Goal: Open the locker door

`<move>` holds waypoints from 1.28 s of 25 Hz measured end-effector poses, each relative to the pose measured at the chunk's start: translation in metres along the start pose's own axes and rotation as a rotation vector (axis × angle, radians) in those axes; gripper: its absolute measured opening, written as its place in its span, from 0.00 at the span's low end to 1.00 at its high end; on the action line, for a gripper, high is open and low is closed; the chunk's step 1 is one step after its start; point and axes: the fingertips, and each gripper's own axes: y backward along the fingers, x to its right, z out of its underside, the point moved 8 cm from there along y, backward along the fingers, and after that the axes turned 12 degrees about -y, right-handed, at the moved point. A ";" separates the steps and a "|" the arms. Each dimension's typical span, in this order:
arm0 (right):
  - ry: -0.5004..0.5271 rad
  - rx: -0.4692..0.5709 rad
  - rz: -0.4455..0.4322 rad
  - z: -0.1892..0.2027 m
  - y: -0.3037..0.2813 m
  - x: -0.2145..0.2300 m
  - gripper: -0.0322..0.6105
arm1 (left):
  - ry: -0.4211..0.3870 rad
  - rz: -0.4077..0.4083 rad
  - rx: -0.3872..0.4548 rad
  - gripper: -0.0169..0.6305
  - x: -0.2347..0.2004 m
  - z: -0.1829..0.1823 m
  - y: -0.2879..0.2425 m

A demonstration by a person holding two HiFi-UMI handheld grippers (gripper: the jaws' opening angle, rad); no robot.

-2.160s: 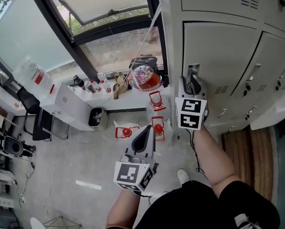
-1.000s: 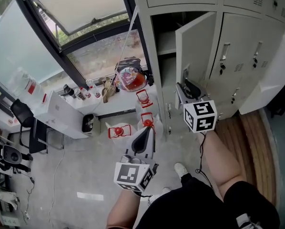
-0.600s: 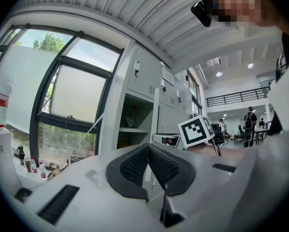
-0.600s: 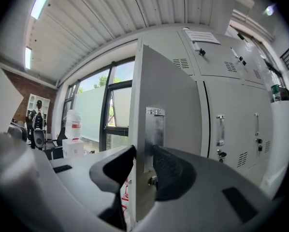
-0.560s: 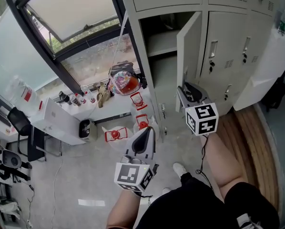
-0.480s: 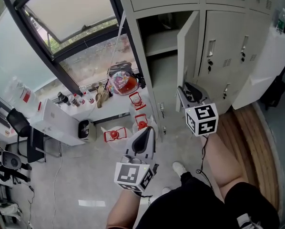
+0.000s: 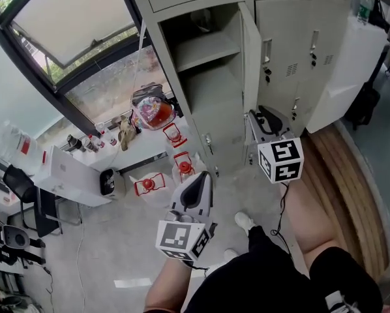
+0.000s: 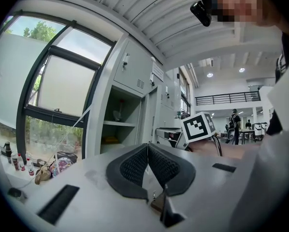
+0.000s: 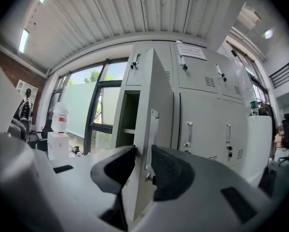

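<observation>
Nearest us, our left gripper (image 7: 201, 178) hangs with its jaws together on nothing. Our right gripper (image 9: 142, 154), its jaws having just been closing, clamps the free edge of the pale grey metal locker door (image 9: 156, 88). The door stands wider open than a second ago. Farther up, the print on the white paper notice (image 9: 191, 50) is too small to read.

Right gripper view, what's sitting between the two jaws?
The locker door, by its free edge, as the right gripper view shows. The right gripper has it clamped, and its jaws have just been closing.
</observation>
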 end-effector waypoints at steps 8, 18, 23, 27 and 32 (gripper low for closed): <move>0.011 -0.003 0.086 -0.001 0.020 0.032 0.29 | -0.005 0.069 -0.010 0.05 0.018 0.003 -0.009; -0.007 -0.005 0.196 -0.004 0.032 0.070 0.23 | 0.001 0.090 0.007 0.05 0.027 -0.003 -0.028; -0.061 -0.004 0.239 -0.006 0.035 0.099 0.21 | 0.001 0.097 0.008 0.05 0.036 -0.005 -0.038; -0.101 -0.009 0.252 -0.008 0.035 0.116 0.21 | -0.004 0.098 0.003 0.05 0.041 -0.006 -0.043; -0.109 -0.009 0.253 -0.010 0.040 0.121 0.21 | -0.005 0.098 0.009 0.05 0.046 -0.010 -0.044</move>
